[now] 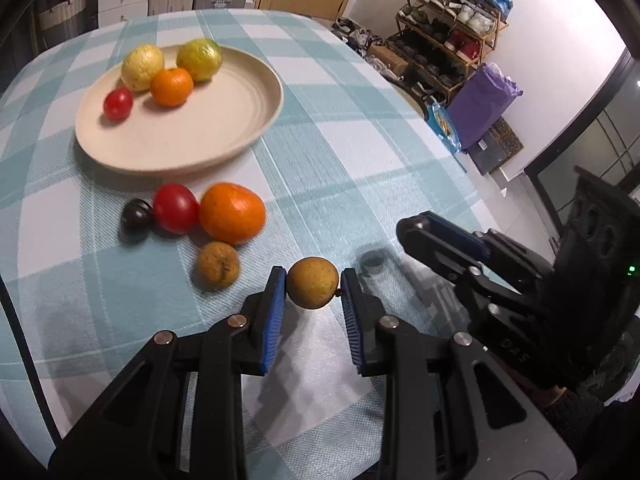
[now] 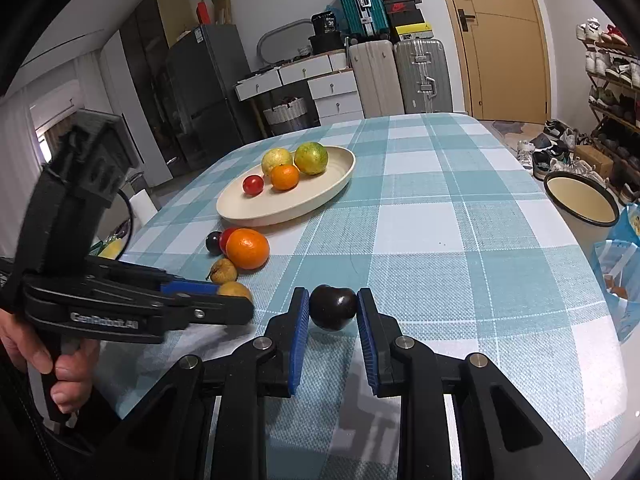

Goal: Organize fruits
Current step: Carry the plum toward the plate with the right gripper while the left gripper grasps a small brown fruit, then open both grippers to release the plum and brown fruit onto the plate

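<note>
My left gripper (image 1: 313,290) is shut on a small brown-yellow round fruit (image 1: 313,288), held just above the checked cloth. My right gripper (image 2: 333,307) is shut on a dark plum (image 2: 333,306), also low over the cloth. A cream plate (image 1: 224,120) at the far left holds a yellow fruit (image 1: 142,67), a green-yellow citrus (image 1: 200,59), a small orange (image 1: 171,86) and a small tomato (image 1: 118,103). In front of the plate lie a dark plum (image 1: 137,220), a tomato (image 1: 176,208), a large orange (image 1: 233,212) and a brown pear-like fruit (image 1: 218,266).
The table's right edge drops to a floor with a shoe rack (image 1: 448,36), a purple bag (image 1: 480,104) and a cream bucket (image 2: 582,200). The right gripper (image 1: 448,240) shows in the left wrist view, close to the right of the left one.
</note>
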Tool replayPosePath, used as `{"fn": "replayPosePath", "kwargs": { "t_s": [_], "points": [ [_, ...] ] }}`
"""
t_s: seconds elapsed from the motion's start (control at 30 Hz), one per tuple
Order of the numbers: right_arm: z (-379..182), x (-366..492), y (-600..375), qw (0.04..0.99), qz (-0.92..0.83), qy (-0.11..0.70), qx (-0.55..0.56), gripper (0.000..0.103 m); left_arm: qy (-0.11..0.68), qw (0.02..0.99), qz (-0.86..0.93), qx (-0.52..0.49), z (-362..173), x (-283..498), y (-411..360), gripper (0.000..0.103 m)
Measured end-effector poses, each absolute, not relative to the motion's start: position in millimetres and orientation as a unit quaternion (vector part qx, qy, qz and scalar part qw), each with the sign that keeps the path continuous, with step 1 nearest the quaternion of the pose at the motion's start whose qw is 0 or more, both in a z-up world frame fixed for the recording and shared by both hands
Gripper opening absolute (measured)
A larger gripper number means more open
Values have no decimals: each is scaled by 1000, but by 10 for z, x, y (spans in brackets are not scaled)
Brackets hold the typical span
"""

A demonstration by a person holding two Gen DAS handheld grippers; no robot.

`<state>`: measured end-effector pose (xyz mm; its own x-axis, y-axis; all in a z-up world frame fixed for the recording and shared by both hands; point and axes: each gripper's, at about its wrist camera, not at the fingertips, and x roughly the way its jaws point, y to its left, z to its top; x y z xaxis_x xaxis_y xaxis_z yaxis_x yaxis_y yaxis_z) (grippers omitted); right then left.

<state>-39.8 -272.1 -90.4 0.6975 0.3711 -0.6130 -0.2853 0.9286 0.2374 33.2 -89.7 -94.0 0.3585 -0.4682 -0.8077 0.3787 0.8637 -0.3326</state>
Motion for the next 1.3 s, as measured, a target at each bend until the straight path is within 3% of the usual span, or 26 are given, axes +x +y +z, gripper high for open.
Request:
{"fn": "replayPosePath", "kwargs": {
  "t_s": [0.57,0.83,1.3],
  "points": [
    [-651,349,-2366,910,224,343,64,25,470,846,-230,-103,-591,1148,-301,25],
    [-530,896,-2241,910,223,346,51,25,496,818,-241,-161,-751,1755,-363,25],
    [-617,1688,-2345,891,227,380,95,25,504,821,-227,-142,-937,2331,-639,25]
  ]
}}
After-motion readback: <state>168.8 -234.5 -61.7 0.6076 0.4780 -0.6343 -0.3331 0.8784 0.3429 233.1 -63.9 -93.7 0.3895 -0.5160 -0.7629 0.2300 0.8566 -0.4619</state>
